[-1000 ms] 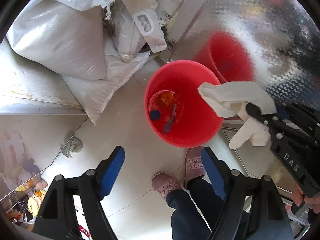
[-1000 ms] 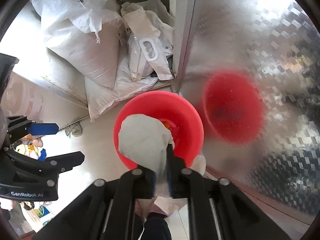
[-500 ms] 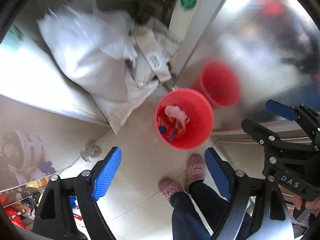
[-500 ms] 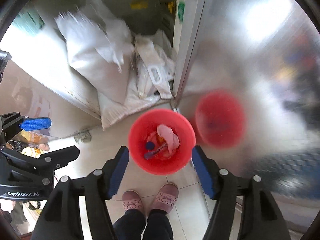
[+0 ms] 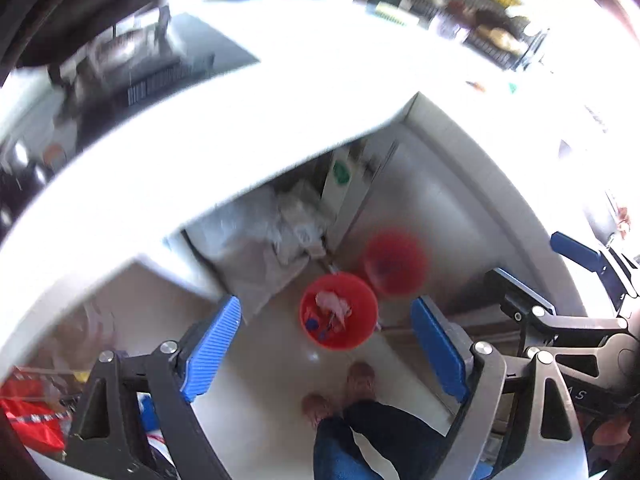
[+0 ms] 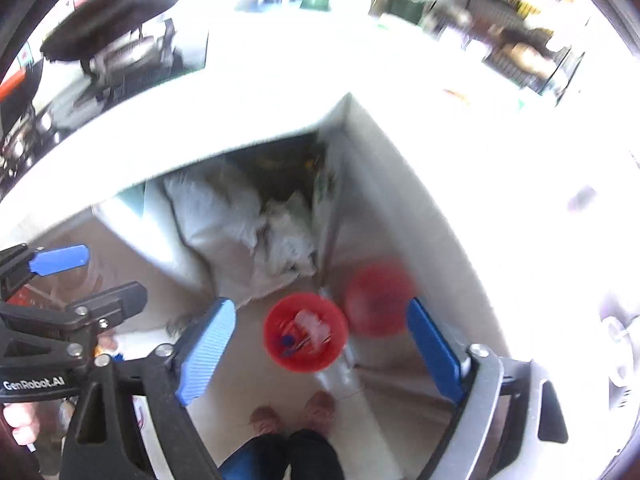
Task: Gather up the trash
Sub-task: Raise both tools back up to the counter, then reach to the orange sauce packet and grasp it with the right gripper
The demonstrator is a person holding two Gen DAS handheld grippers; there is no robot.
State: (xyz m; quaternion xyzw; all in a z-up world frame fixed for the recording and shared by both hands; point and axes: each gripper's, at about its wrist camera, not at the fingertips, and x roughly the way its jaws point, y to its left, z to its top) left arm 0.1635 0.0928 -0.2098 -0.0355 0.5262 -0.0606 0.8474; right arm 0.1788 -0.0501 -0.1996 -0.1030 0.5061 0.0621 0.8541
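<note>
Both tools have risen well clear of the red bucket (image 5: 339,312) since the earlier frames; it now reads small on the floor, and the white counter (image 5: 224,128) edge fills the upper view. Right tool (image 6: 316,348) has just been opening: its jaws went from pinching the white tissue to wide apart with nothing between them, and the wad (image 6: 310,326) now lies inside the bucket on the other scraps. Left tool (image 5: 326,344) also stands wide with nothing between its pads (opened a bit further too).

Key relation for the next move: bucket sits far below, at 12 o'clock between the pads in both wrist views, so neither hand is clearly nearer. My read is that this drop is done and the next pickup is up on the counter, at 12 to 1 o'clock from both tools.

Hard to read:
- Counter top is blown out white and motion-blurred; two small specks at about 1 o'clock (image 5: 476,86) may be trash, cannot tell.
- Red blob beside the bucket (image 5: 394,262) is a reflection in the shiny metal panel, not a second bucket.
- Bucket contents beyond the tissue are too small to name.
- Person's slippers (image 5: 340,390) stand at 6 o'clock from the bucket.
</note>
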